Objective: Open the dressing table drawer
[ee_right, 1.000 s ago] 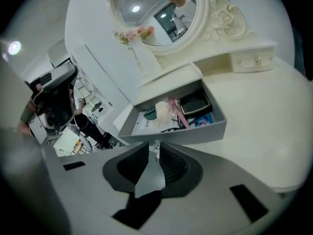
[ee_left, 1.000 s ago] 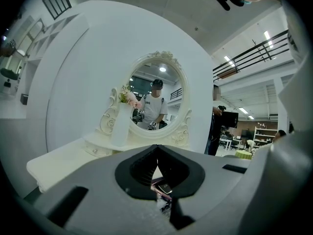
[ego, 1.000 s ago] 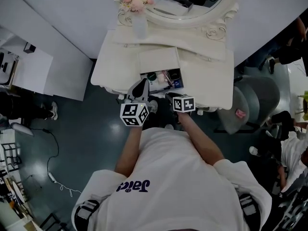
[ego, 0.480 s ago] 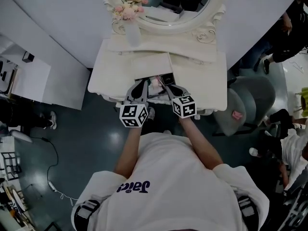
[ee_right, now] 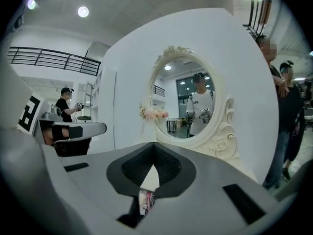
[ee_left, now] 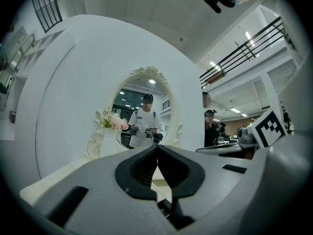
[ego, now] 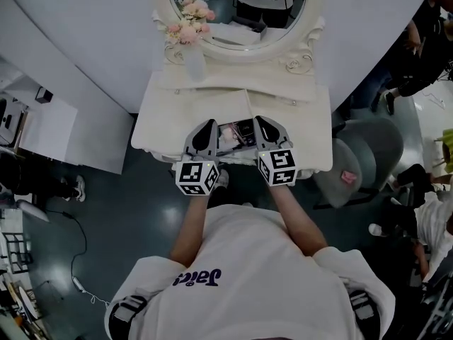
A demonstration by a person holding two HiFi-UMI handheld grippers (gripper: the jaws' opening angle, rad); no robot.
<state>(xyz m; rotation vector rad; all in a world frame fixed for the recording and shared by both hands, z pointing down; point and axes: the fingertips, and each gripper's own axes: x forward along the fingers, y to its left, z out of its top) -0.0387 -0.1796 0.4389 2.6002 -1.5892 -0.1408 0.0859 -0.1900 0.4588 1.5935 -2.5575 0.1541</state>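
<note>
The white dressing table (ego: pixel 301 122) stands under its oval mirror (ego: pixel 237 9). Its middle drawer (ego: pixel 238 134) is pulled out, with small colourful items inside. Both grippers hover above the table's front edge, on either side of the drawer and touching nothing. My left gripper (ego: pixel 209 125) is shut and empty; its tips (ee_left: pixel 157 148) meet, pointing level at the mirror (ee_left: pixel 142 111). My right gripper (ego: pixel 259 121) is also shut and empty, with its tips (ee_right: pixel 154 147) together. Below them a strip of the drawer's contents (ee_right: pixel 145 200) shows.
A vase of pink flowers (ego: pixel 188 32) stands at the table's back left. A grey chair (ego: pixel 364 154) is at the right, and a white cabinet (ego: pixel 49 119) at the left. People stand at the far right (ego: pixel 425 41). The floor is dark.
Both grippers have risen from the drawer's front edge, the right one much more. The right jaws have closed on nothing. The drawer stays pulled out.
</note>
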